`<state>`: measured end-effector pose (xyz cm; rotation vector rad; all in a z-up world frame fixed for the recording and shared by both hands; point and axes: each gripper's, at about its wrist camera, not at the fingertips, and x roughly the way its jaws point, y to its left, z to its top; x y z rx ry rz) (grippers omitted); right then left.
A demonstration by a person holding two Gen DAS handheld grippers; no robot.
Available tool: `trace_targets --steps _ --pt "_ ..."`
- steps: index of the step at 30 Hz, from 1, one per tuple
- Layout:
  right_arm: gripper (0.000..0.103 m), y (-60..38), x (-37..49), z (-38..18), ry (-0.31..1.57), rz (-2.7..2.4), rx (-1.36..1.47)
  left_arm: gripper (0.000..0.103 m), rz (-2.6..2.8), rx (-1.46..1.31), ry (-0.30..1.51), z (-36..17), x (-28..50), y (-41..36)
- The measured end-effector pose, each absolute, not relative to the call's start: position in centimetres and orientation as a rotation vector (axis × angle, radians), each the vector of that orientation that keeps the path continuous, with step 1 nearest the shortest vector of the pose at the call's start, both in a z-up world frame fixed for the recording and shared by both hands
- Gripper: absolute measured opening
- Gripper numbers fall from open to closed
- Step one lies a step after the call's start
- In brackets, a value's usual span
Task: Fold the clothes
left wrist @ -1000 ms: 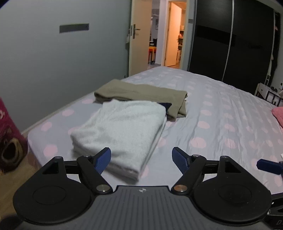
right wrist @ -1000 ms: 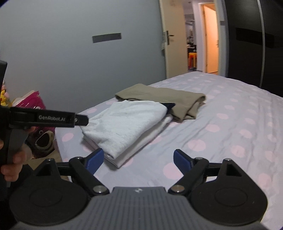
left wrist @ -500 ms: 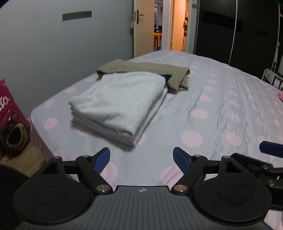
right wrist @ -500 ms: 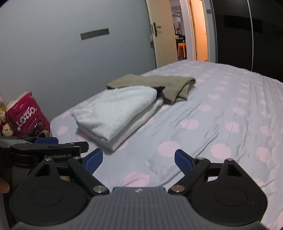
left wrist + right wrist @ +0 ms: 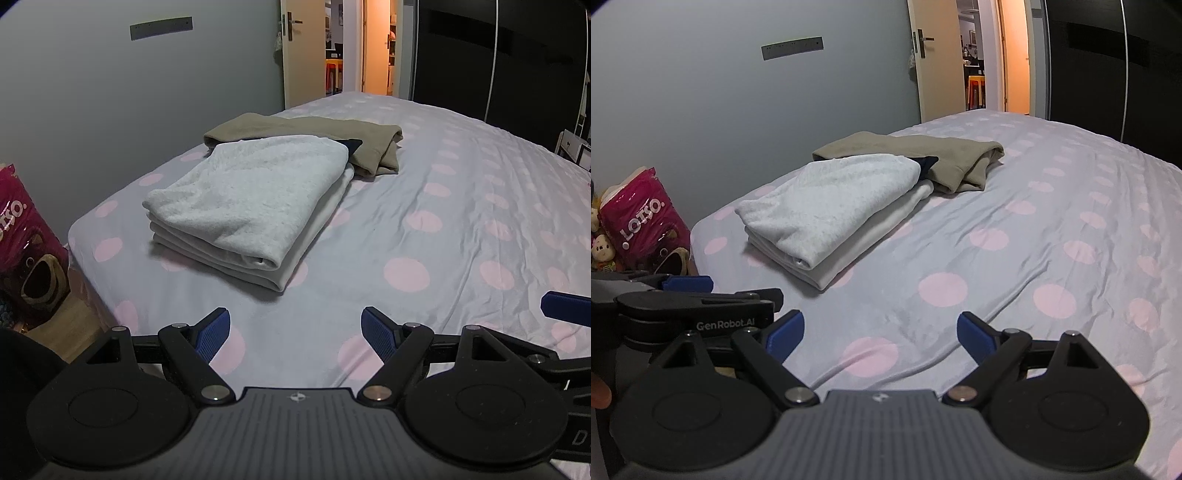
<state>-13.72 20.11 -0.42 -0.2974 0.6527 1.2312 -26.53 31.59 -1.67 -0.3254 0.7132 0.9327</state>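
Hovering near the folded white garment (image 5: 251,199), our left gripper (image 5: 295,332) and right gripper (image 5: 881,332) spread wide, empty; next fetch another garment.

Left gripper (image 5: 295,334) spread wide over the bed (image 5: 424,229), nothing held; folded white towel (image 5: 251,199) ahead, touching olive garment (image 5: 332,144) behind it, right gripper's blue fingertip (image 5: 565,308) at right edge.

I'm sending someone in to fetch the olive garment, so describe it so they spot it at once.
On the grey bedsheet with pink dots, near the corner beside the grey wall, lie two folded piles. The olive-brown folded garment is the farther one, towards the open door. It lies flatter and darker than the thick white fleecy folded garment in front of it.
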Motion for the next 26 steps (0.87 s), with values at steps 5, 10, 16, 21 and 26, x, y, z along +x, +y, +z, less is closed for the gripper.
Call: trace_targets --steps 5,10,16,21,26 --pt "0.091 20.09 -13.74 -0.33 0.654 1.232 -0.297 0.078 0.937 -0.326 0.709 -1.5 -26.68 31.49" --pt "0.091 19.96 -13.86 -0.19 0.647 1.234 -0.296 0.078 0.935 -0.332 0.706 -1.44 -26.84 31.46" --pt "0.091 19.7 -13.97 -0.05 0.646 1.236 -0.295 0.078 0.932 -0.332 0.704 -1.28 -26.94 31.58" --pt "0.091 19.62 -13.99 0.09 0.642 1.237 -0.296 0.078 0.935 -0.329 0.703 -1.19 -26.91 31.4" --pt "0.091 19.61 -13.95 0.16 0.643 1.238 -0.296 0.078 0.936 -0.325 0.701 -1.1 -26.9 31.26"
